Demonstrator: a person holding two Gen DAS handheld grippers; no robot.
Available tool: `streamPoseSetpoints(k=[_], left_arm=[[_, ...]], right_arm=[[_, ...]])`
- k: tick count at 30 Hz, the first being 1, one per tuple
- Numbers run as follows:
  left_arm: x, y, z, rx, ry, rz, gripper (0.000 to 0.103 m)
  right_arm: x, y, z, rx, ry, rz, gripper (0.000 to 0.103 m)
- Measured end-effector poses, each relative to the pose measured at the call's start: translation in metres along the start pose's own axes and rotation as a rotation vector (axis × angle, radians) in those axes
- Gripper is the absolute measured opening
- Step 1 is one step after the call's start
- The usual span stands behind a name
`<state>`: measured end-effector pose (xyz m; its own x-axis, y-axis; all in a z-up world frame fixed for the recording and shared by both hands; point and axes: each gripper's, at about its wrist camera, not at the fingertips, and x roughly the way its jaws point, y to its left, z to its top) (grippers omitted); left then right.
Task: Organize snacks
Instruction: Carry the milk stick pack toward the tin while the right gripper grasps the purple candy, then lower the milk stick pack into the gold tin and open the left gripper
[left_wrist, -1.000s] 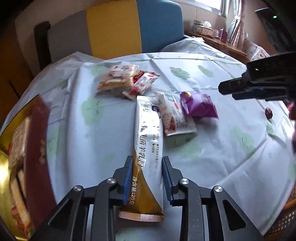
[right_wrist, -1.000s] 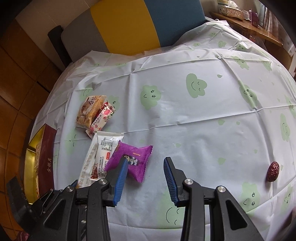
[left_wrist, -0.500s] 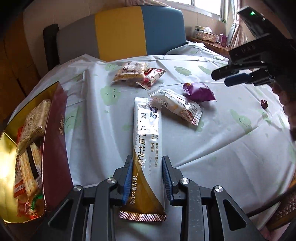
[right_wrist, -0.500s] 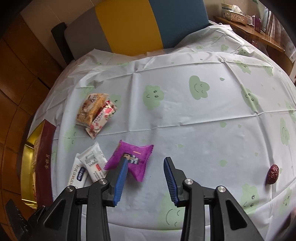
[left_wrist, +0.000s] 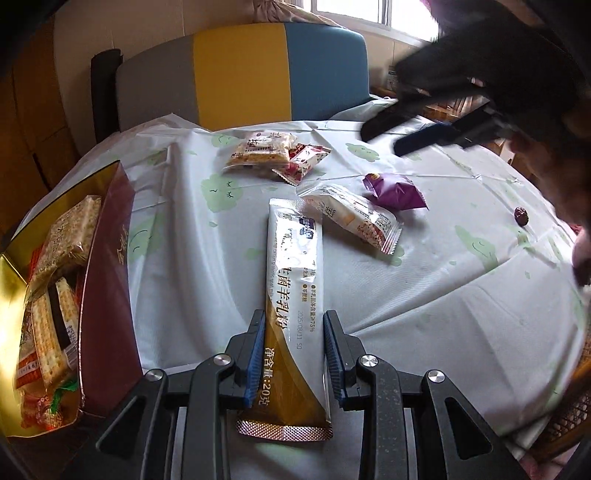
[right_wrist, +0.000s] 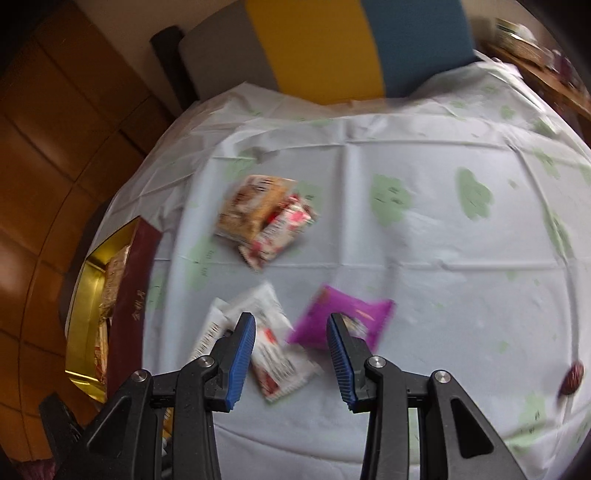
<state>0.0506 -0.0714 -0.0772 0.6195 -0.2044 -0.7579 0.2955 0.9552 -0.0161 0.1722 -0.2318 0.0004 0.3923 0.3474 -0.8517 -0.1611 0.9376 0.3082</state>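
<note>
My left gripper (left_wrist: 293, 354) is shut on a long white and gold powder sachet (left_wrist: 293, 280) and holds it above the table's near edge. The gold and maroon snack box (left_wrist: 107, 266) with cracker packs stands at its left. A white snack pack (left_wrist: 354, 218), a purple pack (left_wrist: 393, 192), an orange pack (left_wrist: 260, 149) and a red and white pack (left_wrist: 304, 162) lie on the tablecloth. My right gripper (right_wrist: 291, 350) is open, hovering above the white pack (right_wrist: 273, 347) and purple pack (right_wrist: 343, 317). It also shows in the left wrist view (left_wrist: 410, 136).
A red date (left_wrist: 521, 216) lies at the table's right side, also in the right wrist view (right_wrist: 572, 376). A chair with grey, yellow and blue back (left_wrist: 240, 70) stands behind the table. The box also shows in the right wrist view (right_wrist: 125, 306).
My left gripper has pulled back and up with the sachet, bringing the box into view. My right gripper has moved left, over the white and purple packs.
</note>
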Motion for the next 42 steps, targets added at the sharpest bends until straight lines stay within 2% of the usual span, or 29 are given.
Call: streamPoseSetpoints(k=[2, 6, 9, 13, 19, 26, 30, 33, 34, 37, 42], left_arm=[[0.000, 0.000, 0.000, -0.001, -0.004, -0.005, 0.031], [-0.001, 0.003, 0.000, -0.012, -0.009, -0.021, 0.031], [-0.001, 0.005, -0.001, -0.019, -0.012, -0.028, 0.031], [-0.002, 0.005, -0.001, -0.023, -0.017, -0.030, 0.031], [-0.001, 0.005, 0.000, -0.027, -0.010, -0.034, 0.031], [0.000, 0.006, 0.000, -0.029, -0.005, -0.031, 0.031], [0.000, 0.004, 0.001, -0.025, -0.004, -0.023, 0.031], [0.000, 0.006, 0.002, -0.030, 0.003, -0.031, 0.031], [0.001, 0.006, 0.002, -0.032, 0.005, -0.033, 0.031], [0.001, 0.006, 0.002, -0.030, 0.003, -0.030, 0.031], [0.001, 0.004, 0.001, -0.025, 0.002, -0.018, 0.031]], right_arm=[[0.008, 0.010, 0.011, -0.021, 0.007, -0.005, 0.048], [0.022, 0.009, 0.026, 0.011, 0.024, -0.037, 0.048], [0.031, -0.001, 0.023, 0.013, 0.062, -0.079, 0.049], [0.037, -0.014, 0.014, -0.020, 0.107, -0.148, 0.065], [0.044, -0.013, 0.010, -0.116, 0.150, -0.137, 0.071], [0.044, -0.001, 0.008, -0.284, 0.199, -0.161, 0.072], [0.044, -0.003, 0.009, -0.282, 0.203, -0.165, 0.077], [0.054, -0.006, 0.005, -0.264, 0.228, -0.185, 0.074], [0.054, -0.008, 0.004, -0.249, 0.227, -0.197, 0.046], [0.048, -0.012, -0.007, -0.244, 0.228, -0.204, 0.041], [0.031, -0.021, -0.035, -0.206, 0.207, -0.193, 0.040]])
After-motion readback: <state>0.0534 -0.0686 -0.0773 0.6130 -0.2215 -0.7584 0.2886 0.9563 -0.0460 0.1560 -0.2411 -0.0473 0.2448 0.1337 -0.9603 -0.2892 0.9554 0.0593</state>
